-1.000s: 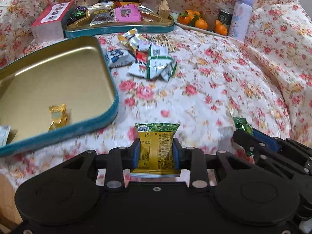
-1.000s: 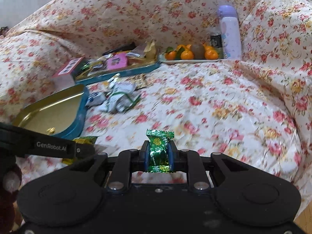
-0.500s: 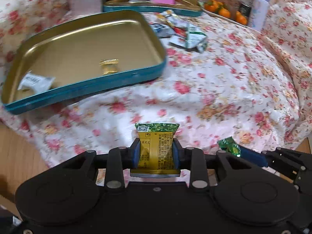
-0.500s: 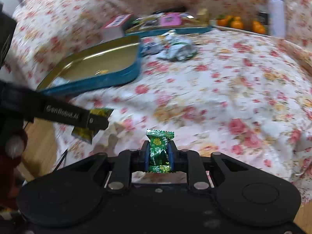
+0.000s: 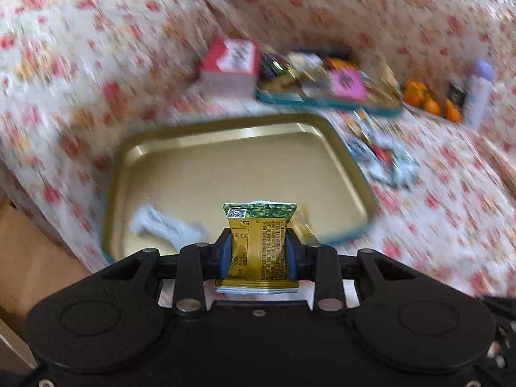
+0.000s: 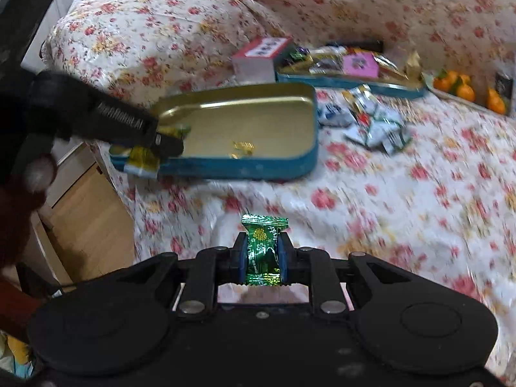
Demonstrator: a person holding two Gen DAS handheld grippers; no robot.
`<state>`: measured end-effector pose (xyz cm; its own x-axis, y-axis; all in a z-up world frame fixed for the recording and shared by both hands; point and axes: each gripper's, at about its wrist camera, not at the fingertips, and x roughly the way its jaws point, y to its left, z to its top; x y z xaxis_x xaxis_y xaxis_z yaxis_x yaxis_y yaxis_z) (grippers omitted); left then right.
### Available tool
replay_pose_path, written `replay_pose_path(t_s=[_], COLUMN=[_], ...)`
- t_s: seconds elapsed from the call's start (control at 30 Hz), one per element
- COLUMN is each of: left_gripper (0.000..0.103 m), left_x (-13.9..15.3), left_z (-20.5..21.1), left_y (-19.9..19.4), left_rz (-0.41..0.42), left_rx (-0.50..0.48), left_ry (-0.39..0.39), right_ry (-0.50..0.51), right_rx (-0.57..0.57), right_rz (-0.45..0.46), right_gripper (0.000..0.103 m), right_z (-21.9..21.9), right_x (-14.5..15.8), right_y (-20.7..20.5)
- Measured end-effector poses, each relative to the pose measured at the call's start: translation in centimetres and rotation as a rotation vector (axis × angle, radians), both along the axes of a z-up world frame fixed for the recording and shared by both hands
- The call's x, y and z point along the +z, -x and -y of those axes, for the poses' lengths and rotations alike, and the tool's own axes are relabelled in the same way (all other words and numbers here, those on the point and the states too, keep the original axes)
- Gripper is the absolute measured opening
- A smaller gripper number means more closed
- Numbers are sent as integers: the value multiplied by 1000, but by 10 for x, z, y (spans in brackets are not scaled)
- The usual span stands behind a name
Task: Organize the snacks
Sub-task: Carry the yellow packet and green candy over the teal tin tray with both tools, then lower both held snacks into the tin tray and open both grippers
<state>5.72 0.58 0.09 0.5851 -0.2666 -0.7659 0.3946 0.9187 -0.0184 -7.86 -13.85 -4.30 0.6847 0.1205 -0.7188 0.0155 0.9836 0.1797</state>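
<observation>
Crinkly foil and plastic film is what both tools have to deal with. The left tool (image 5: 258, 254) is clamped on a yellow-and-green flat snack packet (image 5: 258, 245), its blue pads pressing the two long edges at mid-height so the sealed top flares free above them. I judge the packet light and soft, likely to buckle if squeezed harder and slick enough to slide if the pinch loosens; the middle of the body, below the seal, looks like the sound place to hold it. The right tool (image 6: 262, 258) is closed tight on a small green foil-wrapped candy (image 6: 262, 251), again across the waist with the serrated end standing up. That one I judge lighter and firmer at the core, with a slippery wrapper.

The left tool points steeply down over the near edge of the gold-lined, teal-sided shallow metal tin (image 5: 351, 161), which lies on a floral sofa cover (image 5: 451, 193). From the right wrist view the left tool sits at ten o'clock, its packet hanging at the tin's near-left corner. The right tool angles down at the cover, short of the tin, which lies toward eleven o'clock.

Inside the tin are a white wrapped snack (image 5: 164, 225) and a gold candy (image 6: 243, 148). A loose heap of snack packets (image 6: 371, 122) lies just past the tin at one o'clock.
</observation>
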Motion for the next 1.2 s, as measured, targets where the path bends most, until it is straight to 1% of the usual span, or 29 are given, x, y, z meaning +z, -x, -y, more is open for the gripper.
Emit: replay_pose_path(t_s=[0.07,0.13,0.27,0.4,0.47,0.53,0.6,0.67,0.9,1.03,1.2], left_gripper=[41,41,41,41,41,41,41,41,41,41,41], left_x=[5,7,6,-4,-10,-14,-16,-19,-27,-29,-31], left_z=[-2,-3,-8,-13,-15,-16,-19,-25,-42,-41,-46], left_y=[-17,-34,-64,-79,-82,-84,-85,-88,-96,-96,-101], left_rz=[30,40,42,20,8,2,6,-5,-32,-31,-64], left_rx=[27,53,102,141,148,141,156,166,223,223,222], left_ry=[6,25,58,76,78,58,45,52,62,47,82], right_ry=[3,6,13,18,23,25,26,24,8,-3,10], right_rx=[4,6,1,-16,-25,-30,-41,-50,-104,-140,-150], right_rz=[13,22,40,60,74,85,92,94,79,86,67], right_gripper=[20,20,20,20,20,20,20,20,20,20,20], right_z=[-3,-6,-10,-12,-13,-15,-17,-20,-34,-43,-50], right_x=[3,7,12,17,22,25,26,26,18,13,2], right_y=[-9,-18,-35,-49,-57,-65,-76,-88,-138,-157,-169])
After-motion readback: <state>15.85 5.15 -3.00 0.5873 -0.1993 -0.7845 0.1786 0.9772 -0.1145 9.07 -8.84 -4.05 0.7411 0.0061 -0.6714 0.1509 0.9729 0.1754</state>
